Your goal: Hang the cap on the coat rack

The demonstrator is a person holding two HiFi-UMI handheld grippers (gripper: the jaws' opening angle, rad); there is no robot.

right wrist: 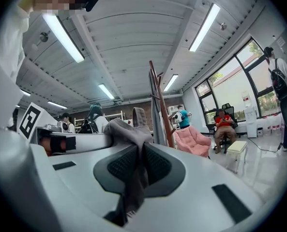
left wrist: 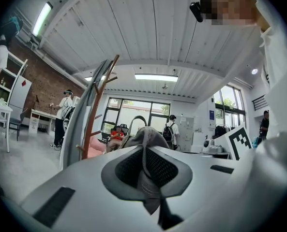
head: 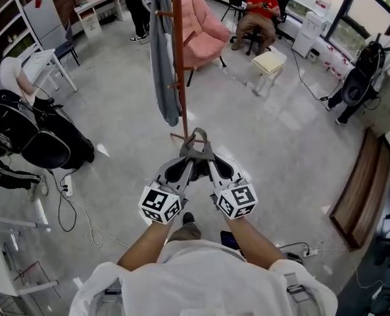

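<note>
I hold a grey cap (head: 196, 145) between both grippers, just in front of the base of the brown wooden coat rack (head: 176, 51). My left gripper (head: 183, 163) is shut on the cap's left side and my right gripper (head: 212, 163) on its right side. In the left gripper view the cap's fabric (left wrist: 144, 138) is pinched between the jaws of the left gripper (left wrist: 146, 180), with the rack (left wrist: 96, 111) standing to the left. In the right gripper view the cap (right wrist: 128, 129) runs down into the closed jaws of the right gripper (right wrist: 135, 180), and the rack (right wrist: 158, 105) rises behind it.
A grey garment (head: 162, 64) hangs on the rack. Behind it stand a pink armchair (head: 204, 30) and a white stool (head: 269, 63), where a person (head: 257, 13) sits. Black bags (head: 45, 143) and cables (head: 73, 206) lie at left, a wooden bench (head: 358, 184) at right.
</note>
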